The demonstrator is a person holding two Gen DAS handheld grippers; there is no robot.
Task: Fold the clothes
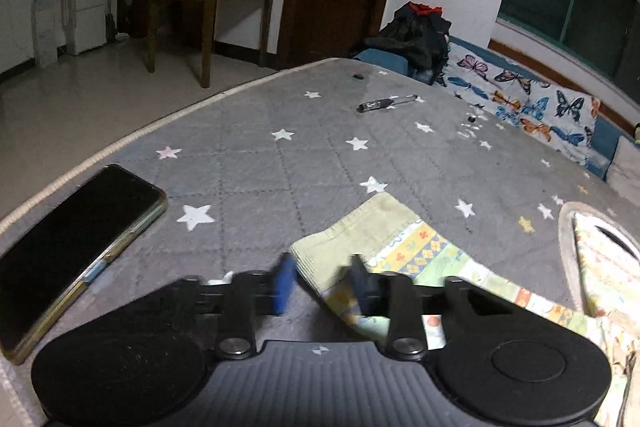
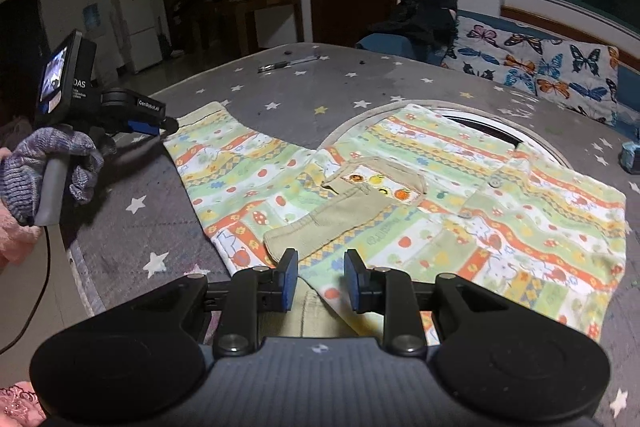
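Readable text only in the right wrist view, all on the left gripper (image 2: 170, 126) off to the right gripper's left. "GenRobot.AI" on its black arm body. "DAS" on the side of its camera module (image 2: 66, 75), smaller lines under it too small to read. Shirt (image 2: 400, 187) print lettering illegible.

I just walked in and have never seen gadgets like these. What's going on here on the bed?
A person holds a two-finger gripper in each hand and is folding a child's patterned shirt spread on the starry grey bed cover. The left gripper is open around the cuff of the left sleeve. The right gripper is open at the shirt's near edge, by the other sleeve, already folded across the front. A phone and a pen lie nearby.
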